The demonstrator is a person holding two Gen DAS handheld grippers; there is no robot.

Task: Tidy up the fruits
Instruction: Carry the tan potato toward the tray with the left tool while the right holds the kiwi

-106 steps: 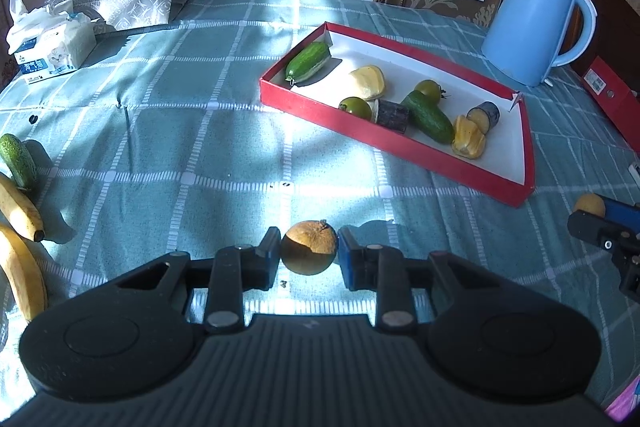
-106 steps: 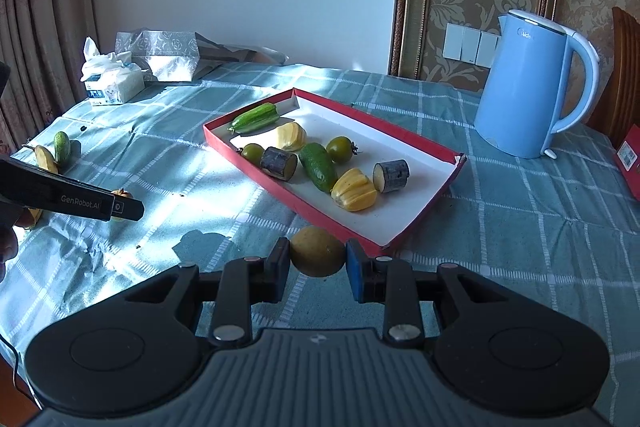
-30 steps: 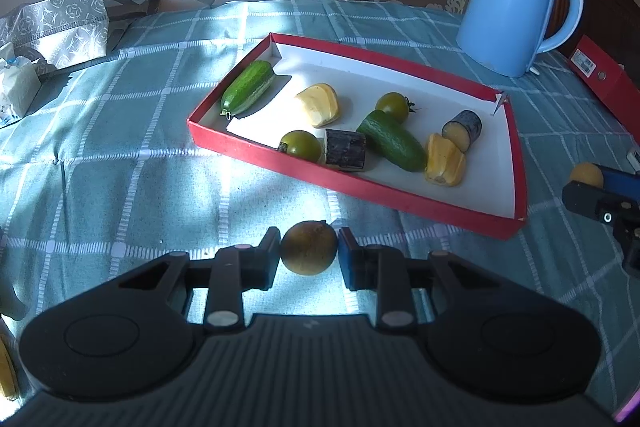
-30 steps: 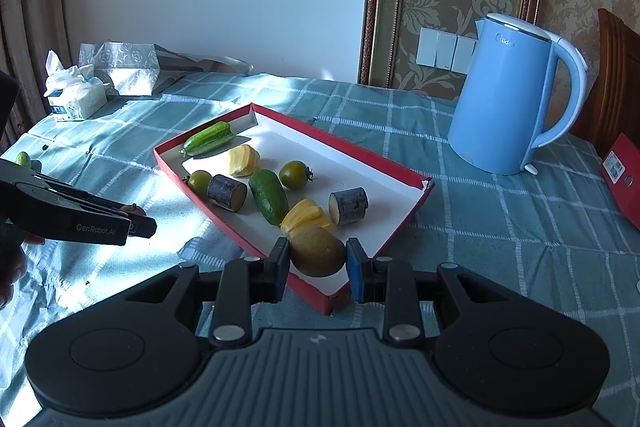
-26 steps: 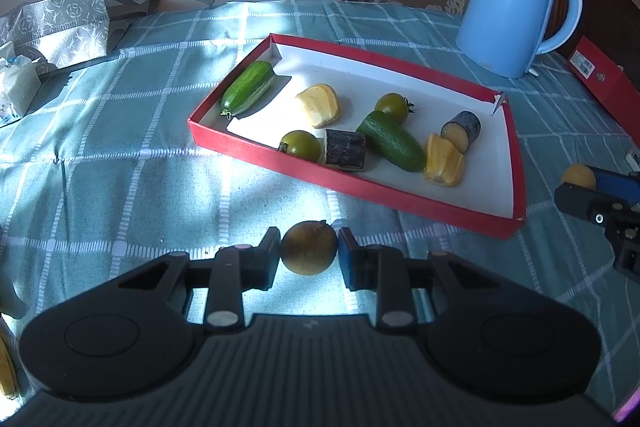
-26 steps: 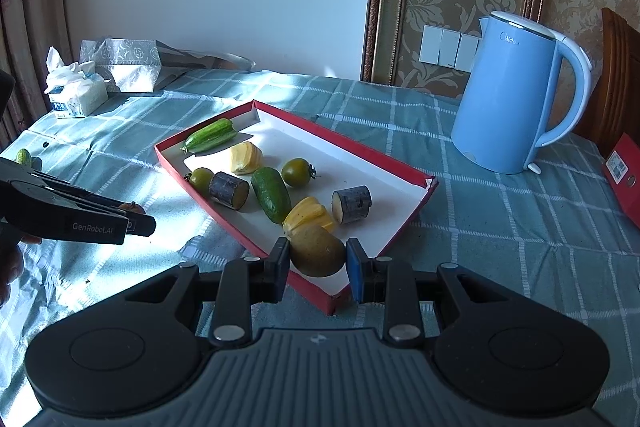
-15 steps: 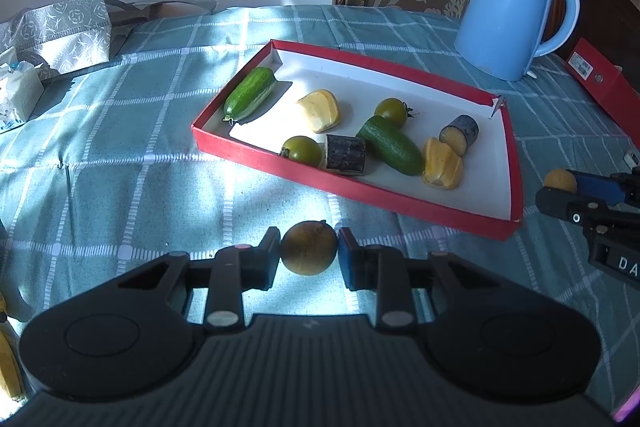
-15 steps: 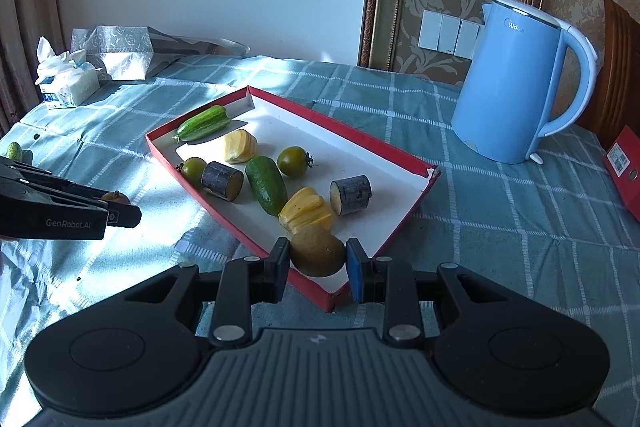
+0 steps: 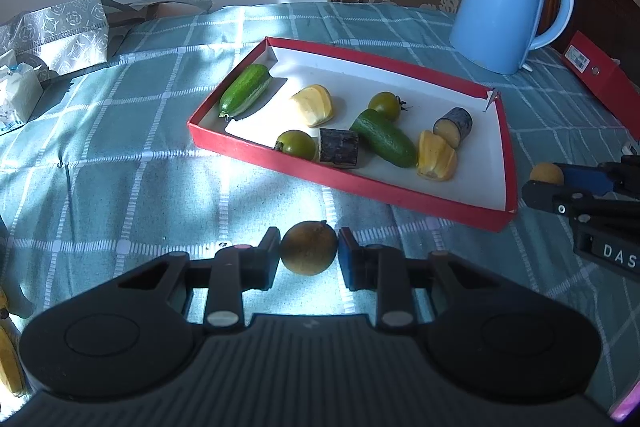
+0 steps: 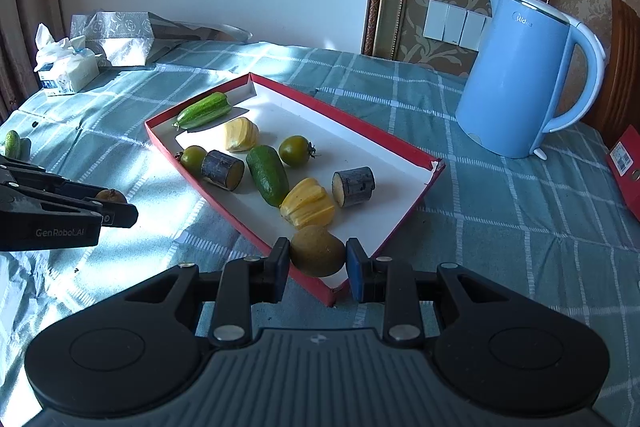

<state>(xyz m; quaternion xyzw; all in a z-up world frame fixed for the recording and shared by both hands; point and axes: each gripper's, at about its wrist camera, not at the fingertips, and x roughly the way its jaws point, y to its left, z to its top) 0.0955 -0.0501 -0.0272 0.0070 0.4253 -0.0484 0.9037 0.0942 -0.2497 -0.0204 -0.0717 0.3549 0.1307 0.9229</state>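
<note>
A round brown fruit [image 9: 308, 247] sits clamped between the fingers of the left gripper [image 9: 308, 253], held over the checked cloth of the surface [image 9: 120, 155] just short of the red tray [image 9: 505, 155], whose near rim lies toward 12 o'clock from it. A second brown fruit [image 10: 317, 251] is clamped in the right gripper [image 10: 318, 259], directly over the tray's near corner, with a yellow ribbed fruit [image 10: 308, 203] just beyond it at 12 o'clock. In the tray also lie a dark green avocado [image 10: 267, 175], two green tomatoes, two dark cut stubs and a striped cucumber [image 10: 204, 111] at the far end. A blue kettle [image 10: 520, 83] stands at 2 o'clock from the right gripper, well apart from the tray.

Compared with three and a half seconds earlier, both grippers are closer to the tray: the right one's fruit then hung over cloth in front of the rim and now overlaps it, while the left view shows the tray larger and more central. Both grips are unchanged.
</note>
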